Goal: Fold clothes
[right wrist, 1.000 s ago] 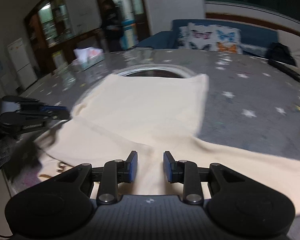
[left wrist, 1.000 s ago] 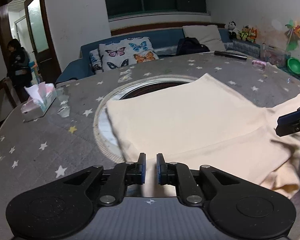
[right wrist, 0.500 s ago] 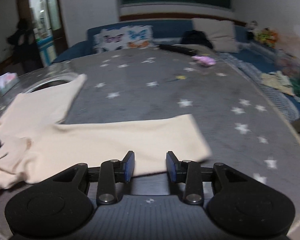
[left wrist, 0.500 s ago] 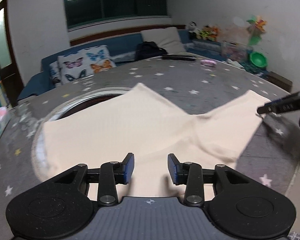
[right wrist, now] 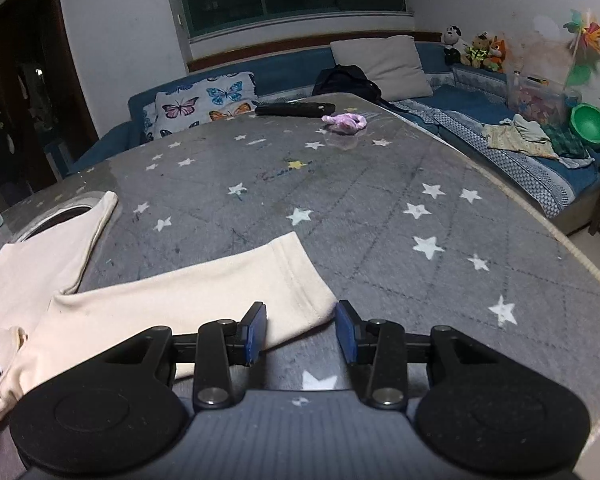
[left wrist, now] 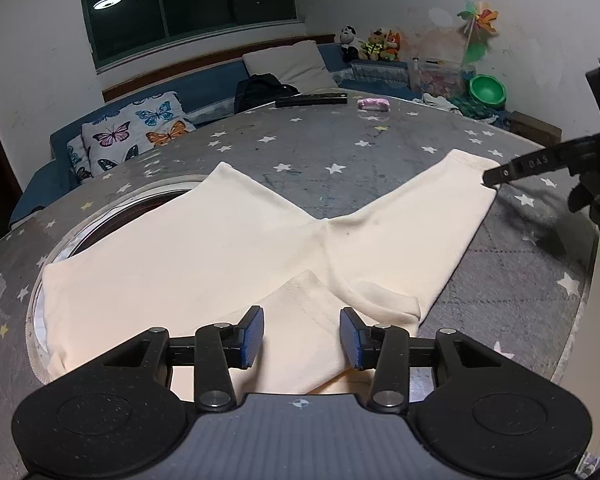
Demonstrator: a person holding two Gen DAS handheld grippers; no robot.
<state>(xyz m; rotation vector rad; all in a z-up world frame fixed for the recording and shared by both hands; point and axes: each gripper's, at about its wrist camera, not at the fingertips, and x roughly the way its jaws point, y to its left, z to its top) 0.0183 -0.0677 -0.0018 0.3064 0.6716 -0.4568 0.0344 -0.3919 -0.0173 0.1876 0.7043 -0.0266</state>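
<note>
The left gripper (left wrist: pixel 302 332) hung wide open over the near hem of the cream shirt (left wrist: pixel 204 248), which lay spread on the starry table (right wrist: pixel 380 200). The right gripper (right wrist: pixel 301 330), equally wide, straddled the sleeve cuff (right wrist: pixel 296 276) at twelve o'clock. To fold well, it should pinch both cuff layers squarely, then carry the sleeve toward nine o'clock, keeping it flat.

- Cream garment (right wrist: pixel 148 308): left portion cut off by the right wrist view's left edge.
- Garment's near hem, left wrist view: hidden behind left gripper (left wrist: pixel 302 334) body.
- Right gripper (left wrist: pixel 496 174): only one fingertip visible; remainder blurred, cut off.
</note>
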